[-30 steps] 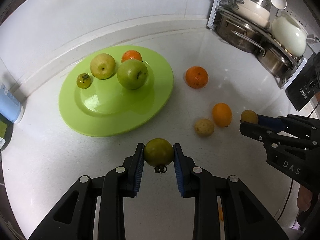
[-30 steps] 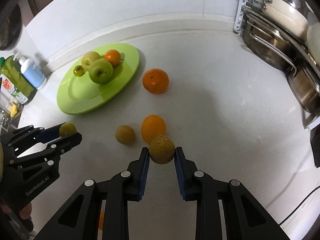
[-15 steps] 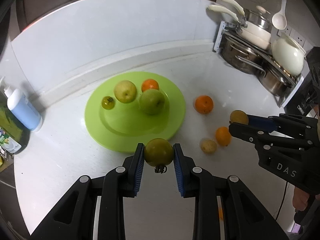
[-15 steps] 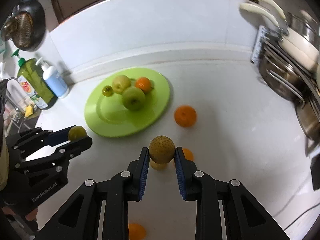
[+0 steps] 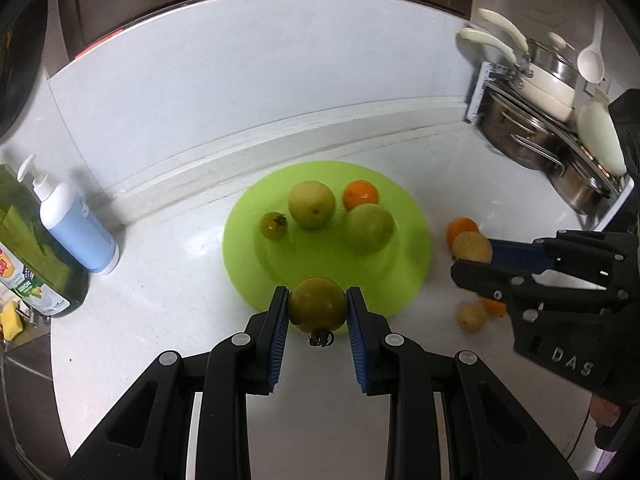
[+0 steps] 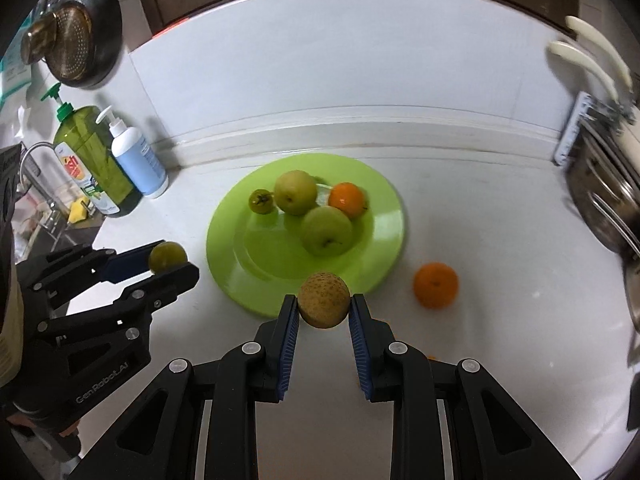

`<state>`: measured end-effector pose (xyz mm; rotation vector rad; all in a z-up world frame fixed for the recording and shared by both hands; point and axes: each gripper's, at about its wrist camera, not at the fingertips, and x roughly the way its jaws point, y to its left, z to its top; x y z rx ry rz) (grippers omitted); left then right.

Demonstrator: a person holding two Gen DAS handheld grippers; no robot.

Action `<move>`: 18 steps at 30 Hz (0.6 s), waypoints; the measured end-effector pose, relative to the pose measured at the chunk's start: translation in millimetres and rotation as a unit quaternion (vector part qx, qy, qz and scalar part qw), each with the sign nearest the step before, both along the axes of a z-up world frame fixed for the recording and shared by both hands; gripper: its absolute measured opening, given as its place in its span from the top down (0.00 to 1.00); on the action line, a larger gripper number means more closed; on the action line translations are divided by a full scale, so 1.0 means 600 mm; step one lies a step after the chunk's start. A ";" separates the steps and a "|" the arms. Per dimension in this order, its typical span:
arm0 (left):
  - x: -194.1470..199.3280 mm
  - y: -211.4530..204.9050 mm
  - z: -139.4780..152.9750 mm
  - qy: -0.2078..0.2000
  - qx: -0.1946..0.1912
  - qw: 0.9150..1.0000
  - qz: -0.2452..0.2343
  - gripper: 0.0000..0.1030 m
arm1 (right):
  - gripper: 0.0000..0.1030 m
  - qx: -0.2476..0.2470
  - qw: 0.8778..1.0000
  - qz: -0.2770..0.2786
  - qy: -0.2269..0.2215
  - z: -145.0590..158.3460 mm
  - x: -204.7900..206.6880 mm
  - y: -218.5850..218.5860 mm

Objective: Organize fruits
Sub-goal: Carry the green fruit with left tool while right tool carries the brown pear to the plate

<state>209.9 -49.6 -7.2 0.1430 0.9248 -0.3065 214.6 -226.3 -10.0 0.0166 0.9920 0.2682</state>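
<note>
Raised letters "DAS" stand on the black plastic body of the right tool [image 5: 472, 258], seen from the left wrist view. From the right wrist view, "GenRobot.AI" runs along the black plastic body of the left tool [image 6: 172, 262]. The tall green dish-soap bottle [image 5: 28, 248] carries a label with the word "LEMON"; its other print is too small to read.

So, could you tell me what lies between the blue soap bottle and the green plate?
Nothing: in both wrist views the white counter between the blue soap bottle and the green plate is bare.
</note>
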 end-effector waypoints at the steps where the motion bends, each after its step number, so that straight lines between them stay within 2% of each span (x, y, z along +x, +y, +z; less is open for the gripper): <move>1: 0.005 0.002 -0.001 0.001 0.000 1.000 0.000 0.72 | 0.74 0.000 1.000 0.004 0.002 -0.003 0.005 0.005; 6: 0.039 0.016 -0.013 0.005 0.007 1.000 0.000 0.72 | 0.74 -0.005 1.000 0.021 0.016 -0.026 0.041 0.032; 18: 0.115 0.021 -0.066 0.045 0.023 0.999 -0.005 0.72 | 0.74 -0.015 0.998 0.034 0.047 -0.069 0.094 0.071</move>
